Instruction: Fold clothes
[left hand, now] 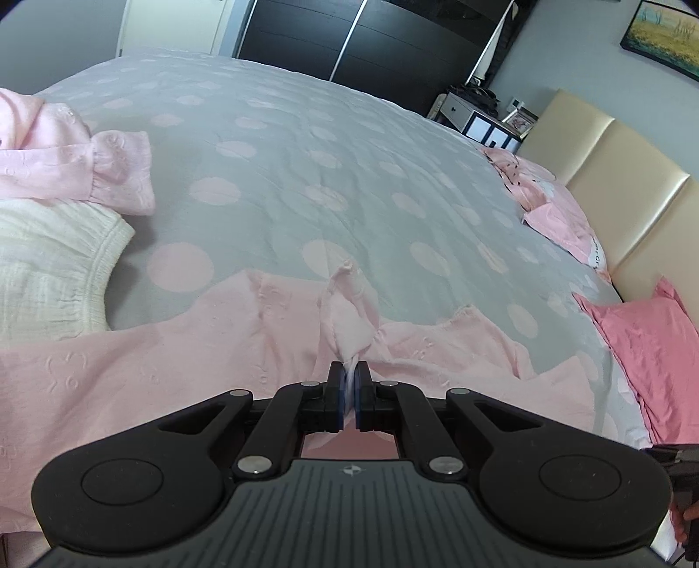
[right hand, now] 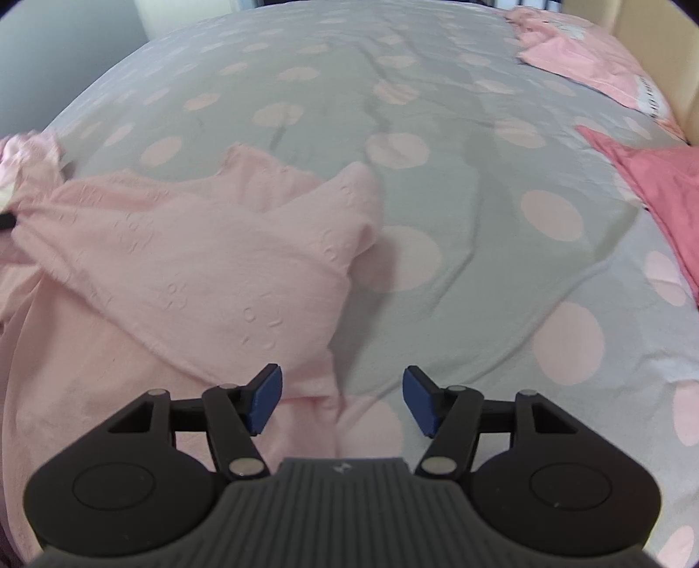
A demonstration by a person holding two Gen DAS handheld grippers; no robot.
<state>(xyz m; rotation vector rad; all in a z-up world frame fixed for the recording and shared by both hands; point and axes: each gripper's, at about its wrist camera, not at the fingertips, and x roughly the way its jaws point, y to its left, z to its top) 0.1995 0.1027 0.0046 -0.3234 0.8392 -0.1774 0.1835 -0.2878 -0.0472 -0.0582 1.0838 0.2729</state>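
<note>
A pale pink embossed garment (left hand: 144,362) lies spread across the near part of the bed. My left gripper (left hand: 349,375) is shut on a bunched fold of this pink garment, and the pinched cloth rises in a small peak just beyond the blue pads. In the right wrist view the same pink garment (right hand: 196,262) lies to the left with a flap folded over itself. My right gripper (right hand: 343,402) stands open just above the garment's right edge, its blue pads (right hand: 264,400) apart with only flat cloth and bedspread below them.
The bed has a grey bedspread with pink dots (left hand: 327,174). A cream ribbed garment (left hand: 48,271) and another pink garment (left hand: 74,161) lie at the left. Pink pillows (left hand: 646,349) and a beige headboard (left hand: 620,183) are at the right. A dark wardrobe (left hand: 371,39) stands behind.
</note>
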